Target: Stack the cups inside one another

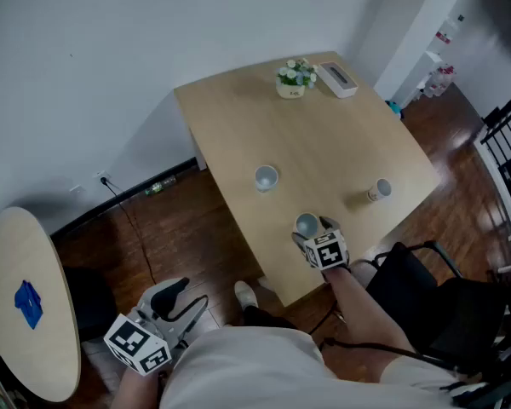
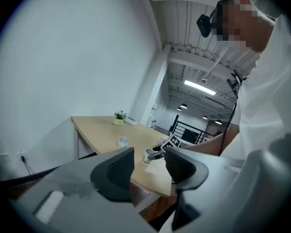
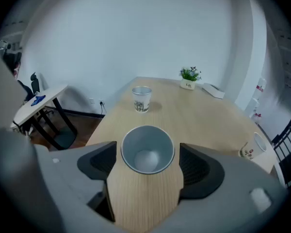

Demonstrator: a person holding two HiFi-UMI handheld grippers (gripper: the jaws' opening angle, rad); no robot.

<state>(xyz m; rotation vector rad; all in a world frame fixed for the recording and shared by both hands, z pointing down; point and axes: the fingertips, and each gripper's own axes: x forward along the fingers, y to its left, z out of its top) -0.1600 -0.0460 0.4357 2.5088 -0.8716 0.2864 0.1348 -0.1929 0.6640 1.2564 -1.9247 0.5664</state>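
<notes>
I see open tabletop (image 1: pixel 324 135) between the near cup (image 1: pixel 307 225), middle cup (image 1: pixel 266 178) and right cup (image 1: pixel 378 191); plant (image 1: pixel 295 77) and box (image 1: pixel 336 78) crowd only the far edge.

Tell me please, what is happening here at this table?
A person is working with two hand-held grippers to stack cups. The right gripper is set around the nearest cup, which stands upright near the table edge; its jaws are open on either side and have not closed on it. Two more cups sit apart on the table, so nothing is stacked yet. The left gripper is open and empty, held low, off the table.
</notes>
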